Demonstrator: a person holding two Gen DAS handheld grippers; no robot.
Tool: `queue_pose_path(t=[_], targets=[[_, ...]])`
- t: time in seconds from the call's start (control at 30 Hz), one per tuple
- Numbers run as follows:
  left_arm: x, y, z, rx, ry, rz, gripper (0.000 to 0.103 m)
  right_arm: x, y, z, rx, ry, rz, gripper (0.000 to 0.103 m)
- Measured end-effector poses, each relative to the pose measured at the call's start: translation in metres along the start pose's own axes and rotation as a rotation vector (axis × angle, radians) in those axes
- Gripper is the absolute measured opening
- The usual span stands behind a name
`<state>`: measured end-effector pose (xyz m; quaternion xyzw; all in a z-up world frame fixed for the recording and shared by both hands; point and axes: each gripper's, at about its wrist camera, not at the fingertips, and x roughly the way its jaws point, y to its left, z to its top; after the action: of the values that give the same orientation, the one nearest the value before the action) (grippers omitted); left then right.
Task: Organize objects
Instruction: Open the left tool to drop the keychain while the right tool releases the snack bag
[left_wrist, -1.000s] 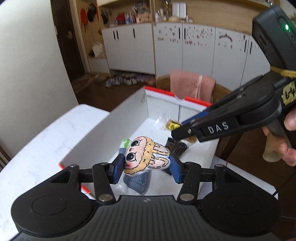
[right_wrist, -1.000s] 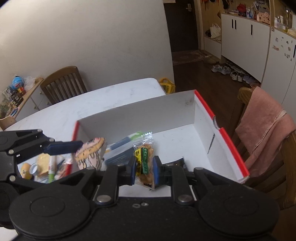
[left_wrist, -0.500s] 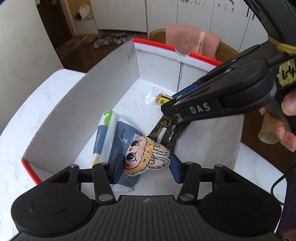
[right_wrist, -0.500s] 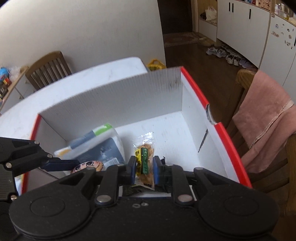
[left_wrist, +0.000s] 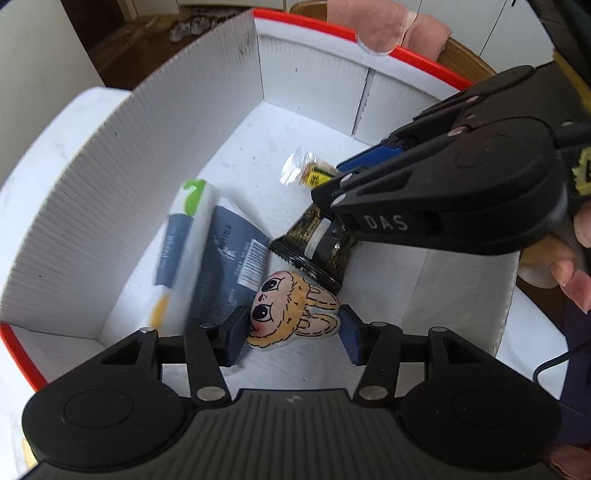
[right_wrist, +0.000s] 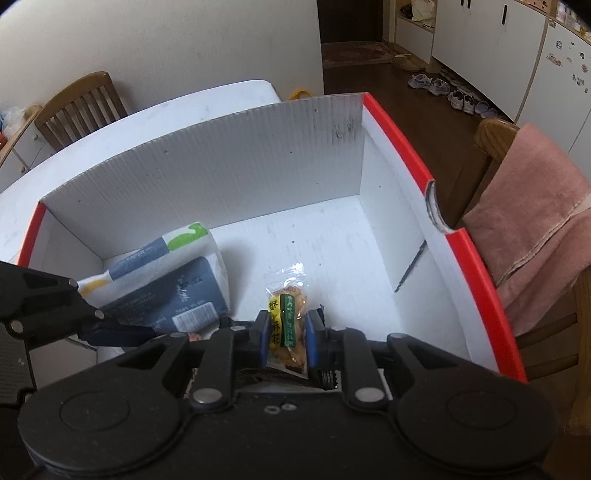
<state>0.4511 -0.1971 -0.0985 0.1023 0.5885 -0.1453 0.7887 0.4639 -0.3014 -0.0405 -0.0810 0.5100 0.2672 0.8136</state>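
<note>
Over the white table sits a big white box with a red rim, and both tongs reach down into it. The left gripper squeezes a flat bunny toy between its blue pads, low over the near part of the box floor; I cannot tell if the toy touches the floor. The right gripper pinches a snack packet with yellow and green print, held upright, and the bottom of the packet is hidden behind the black gripper body. From the left camera only the clear crinkly tip of that packet pokes out past the right gripper. Under that gripper lies a dark pouch with gold marks, partly covered, so I cannot make out what it is. A tissue pack in white, grey and green leans by the left wall, and it looks blurry. A dark grey packet with a barcode rests against it. A pink towel hangs on a wooden chair just past the box.
</note>
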Motion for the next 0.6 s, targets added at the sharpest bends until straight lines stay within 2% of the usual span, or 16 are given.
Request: queue_pose_path(t=[0.13, 0.27, 0.33, 0.47, 0.6], targets=[[0.004, -0.002, 0.000, 0.020, 0.019, 0.031, 0.054, -0.002, 0.000, 0.000, 0.002, -0.001, -0.005, 0.022], [0.004, -0.003, -0.001, 0.018, 0.023, 0.023, 0.057, -0.003, 0.001, -0.001, -0.004, 0.003, -0.010, 0.025], [0.002, -0.002, -0.002, 0.011, 0.015, 0.019, 0.057, -0.005, -0.001, -0.002, 0.001, 0.002, -0.010, 0.028], [-0.006, -0.002, -0.005, 0.010, -0.016, 0.017, 0.057, -0.012, -0.003, -0.002, 0.015, -0.012, -0.005, 0.041], [-0.020, 0.000, -0.009, -0.018, -0.061, 0.019, 0.057, -0.022, -0.004, -0.003, 0.022, -0.029, 0.011, 0.044]])
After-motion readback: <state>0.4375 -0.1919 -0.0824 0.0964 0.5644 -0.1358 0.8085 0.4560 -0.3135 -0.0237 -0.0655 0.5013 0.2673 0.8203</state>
